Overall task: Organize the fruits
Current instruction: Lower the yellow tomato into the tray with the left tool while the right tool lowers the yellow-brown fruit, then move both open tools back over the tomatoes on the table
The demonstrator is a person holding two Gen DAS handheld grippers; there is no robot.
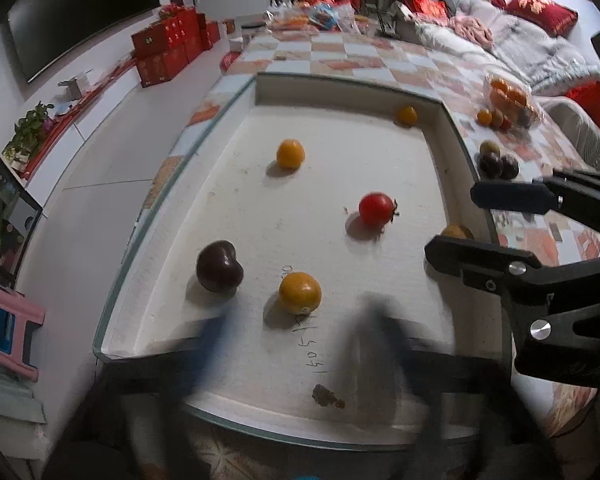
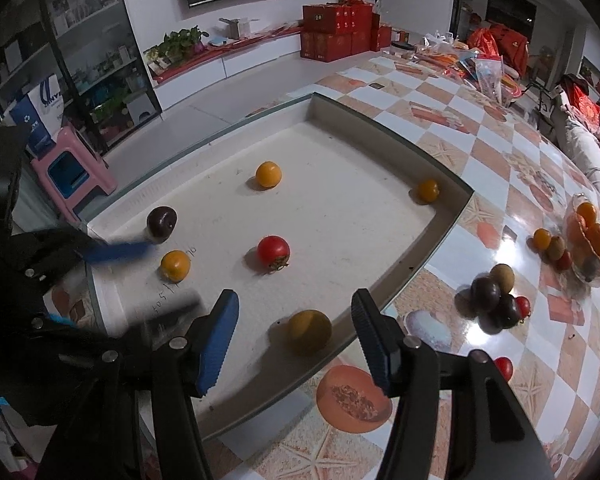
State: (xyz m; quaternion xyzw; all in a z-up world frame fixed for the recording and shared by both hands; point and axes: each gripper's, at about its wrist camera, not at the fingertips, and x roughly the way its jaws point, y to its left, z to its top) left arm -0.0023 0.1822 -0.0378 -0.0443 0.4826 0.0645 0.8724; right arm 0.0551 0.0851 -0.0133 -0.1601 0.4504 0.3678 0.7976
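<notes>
A shallow white tray point(image 1: 340, 94) point(image 2: 380, 128) on the checked table holds several fruits. My left gripper point(image 1: 296, 344) point(image 2: 172, 274) is open and motion-blurred, with an orange fruit point(image 1: 300, 293) point(image 2: 175, 266) lying free just ahead between its fingers. A dark plum point(image 1: 219, 266) point(image 2: 162, 224) sits beside it. My right gripper point(image 2: 296, 320) point(image 1: 454, 222) is open over the tray's near right edge. A yellow-brown fruit point(image 2: 309, 332) point(image 1: 458, 232) rests on the tray floor between its pads with a gap on both sides. A red tomato point(image 1: 376, 209) point(image 2: 273, 251) lies mid-tray.
Two more orange fruits lie farther back in the tray point(image 2: 268, 174) point(image 2: 428, 190). On the table right of the tray are a pile of dark plums point(image 2: 494, 304), a small red tomato point(image 2: 503, 368) and a glass bowl of oranges point(image 2: 588, 236). A pink stool point(image 2: 74, 176) stands on the floor.
</notes>
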